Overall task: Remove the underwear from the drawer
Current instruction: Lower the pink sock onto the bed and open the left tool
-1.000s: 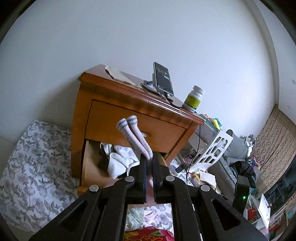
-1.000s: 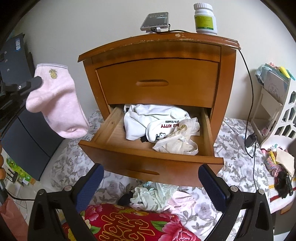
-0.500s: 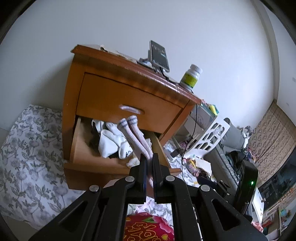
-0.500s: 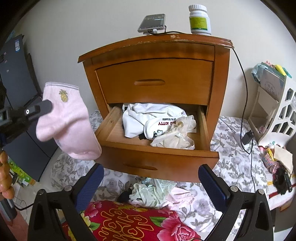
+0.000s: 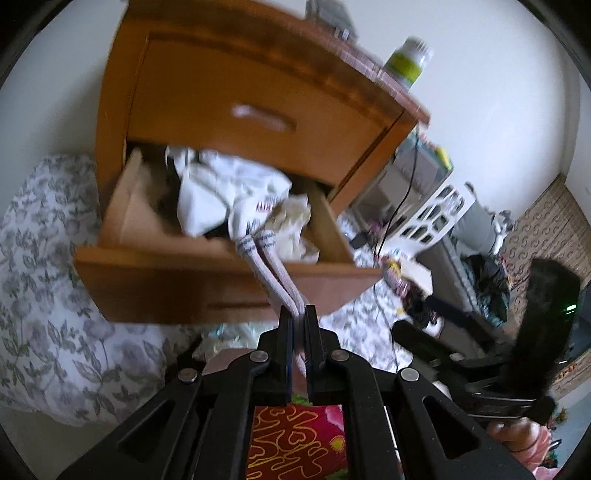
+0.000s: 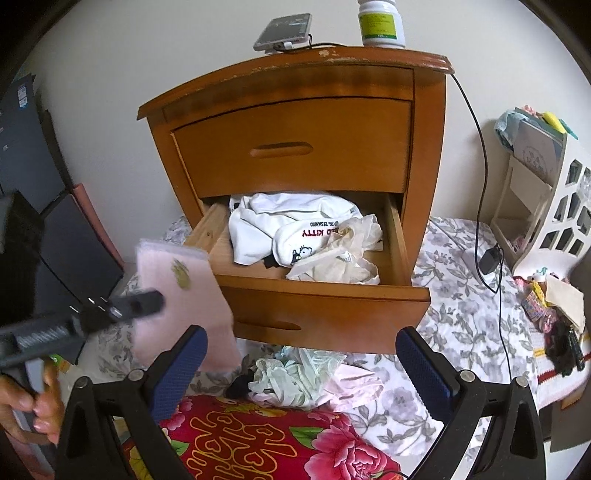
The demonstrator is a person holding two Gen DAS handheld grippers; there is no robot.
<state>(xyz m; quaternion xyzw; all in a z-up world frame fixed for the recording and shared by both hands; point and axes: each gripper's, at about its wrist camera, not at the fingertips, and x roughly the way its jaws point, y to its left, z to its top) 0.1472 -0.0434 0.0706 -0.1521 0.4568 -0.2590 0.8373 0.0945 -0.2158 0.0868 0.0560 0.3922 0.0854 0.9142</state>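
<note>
The nightstand's lower drawer stands pulled out, holding white garments and a crumpled cream piece of underwear. My left gripper is shut on a pair of pink socks whose cuffs stick up in front of the drawer. In the right wrist view the left gripper holds the pink socks low at the left. My right gripper is open and empty, facing the drawer front. A pile of light underwear lies on the floral sheet below the drawer.
A phone and a pill bottle sit on the nightstand top, with a black cable running down its right side. A white rack stands at the right, dark panels at the left, and a red floral blanket close below.
The left gripper has dropped lower with the pink socks, from beside the upper drawer to below the open drawer's level. The right gripper stayed open and moved a little closer.
</note>
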